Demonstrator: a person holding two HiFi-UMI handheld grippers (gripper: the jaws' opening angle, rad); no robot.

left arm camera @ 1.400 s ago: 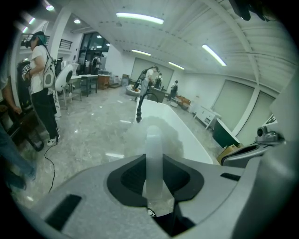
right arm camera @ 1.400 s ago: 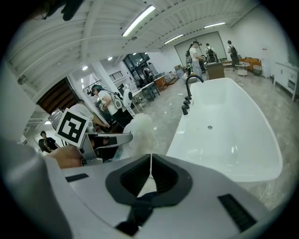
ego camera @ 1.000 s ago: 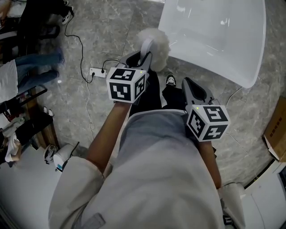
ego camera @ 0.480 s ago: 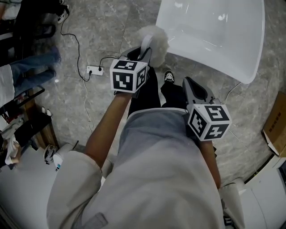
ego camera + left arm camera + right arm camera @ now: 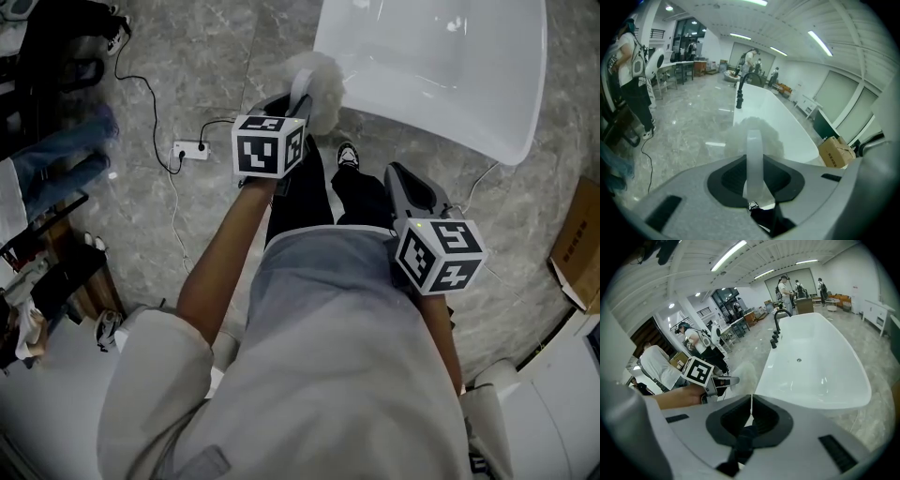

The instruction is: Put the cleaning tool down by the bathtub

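The cleaning tool is a fluffy white duster (image 5: 322, 77) on a pale handle (image 5: 753, 157). My left gripper (image 5: 298, 109) is shut on that handle, and the fluffy head (image 5: 752, 132) sticks out past the jaws, close to the near rim of the white bathtub (image 5: 441, 80). The tool hangs above the grey stone floor. From the right gripper view, the left gripper (image 5: 725, 380) and the duster (image 5: 743, 373) sit just left of the tub (image 5: 815, 366). My right gripper (image 5: 401, 176) hangs back by my waist, jaws shut on nothing (image 5: 751, 405).
A power strip (image 5: 186, 150) and its black cable lie on the floor to the left. A black faucet (image 5: 739, 96) stands at the tub's far end. Right of the tub sits a cardboard box (image 5: 577, 248). People (image 5: 630, 70) and dark racks stand to the left.
My left gripper has carried the duster forward, closer to the tub's rim. The right gripper has stayed in place.
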